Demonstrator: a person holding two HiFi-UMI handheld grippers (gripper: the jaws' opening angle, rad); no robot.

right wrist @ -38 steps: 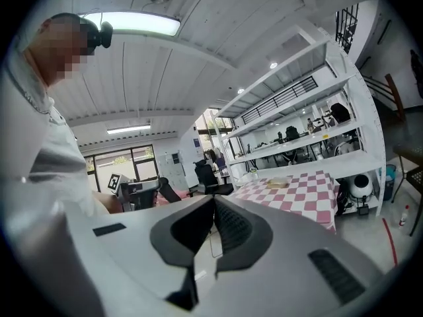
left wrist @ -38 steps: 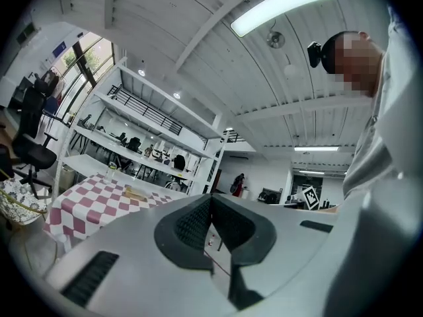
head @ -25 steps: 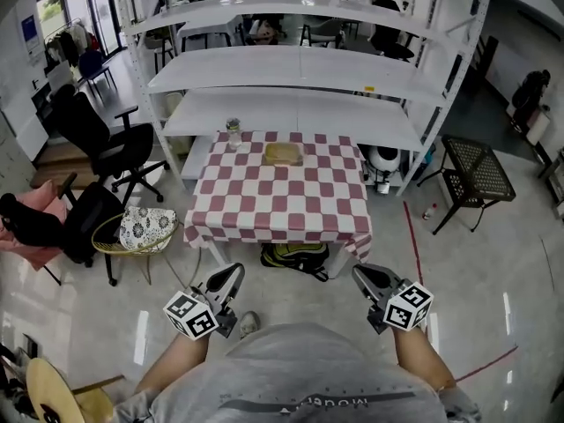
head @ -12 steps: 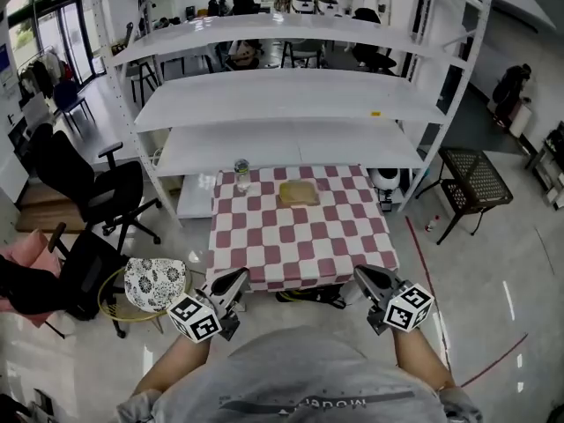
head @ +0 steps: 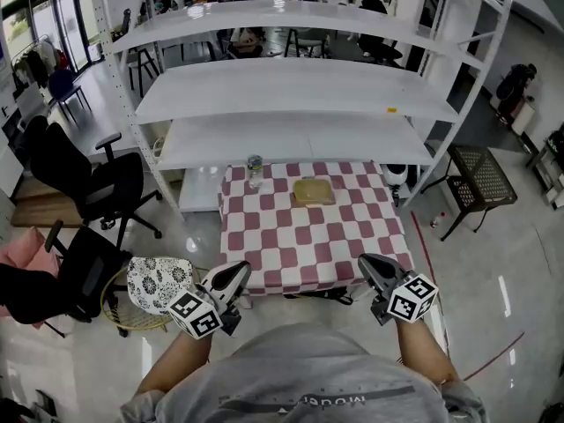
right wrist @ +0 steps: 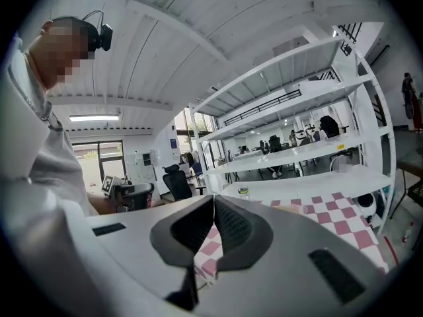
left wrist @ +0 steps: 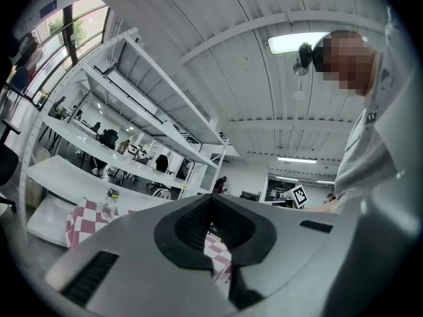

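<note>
Table (head: 313, 236) with checked cloth was located at 12 o'clock of both claws. Left claw (head: 236, 273) and right claw (head: 367, 264) were held closed and empty, presumably because nothing lay within reach.

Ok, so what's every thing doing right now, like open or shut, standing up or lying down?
left gripper: jaws shut, nothing between them, held in the air short of the table.
right gripper: jaws shut, nothing between them, also in the air.
checked cloth: spread flat over the table, edges hanging down.
bottle: standing upright near the cloth's far left corner; lid too small to tell.
tan board: lying flat, right of the bottle.
</note>
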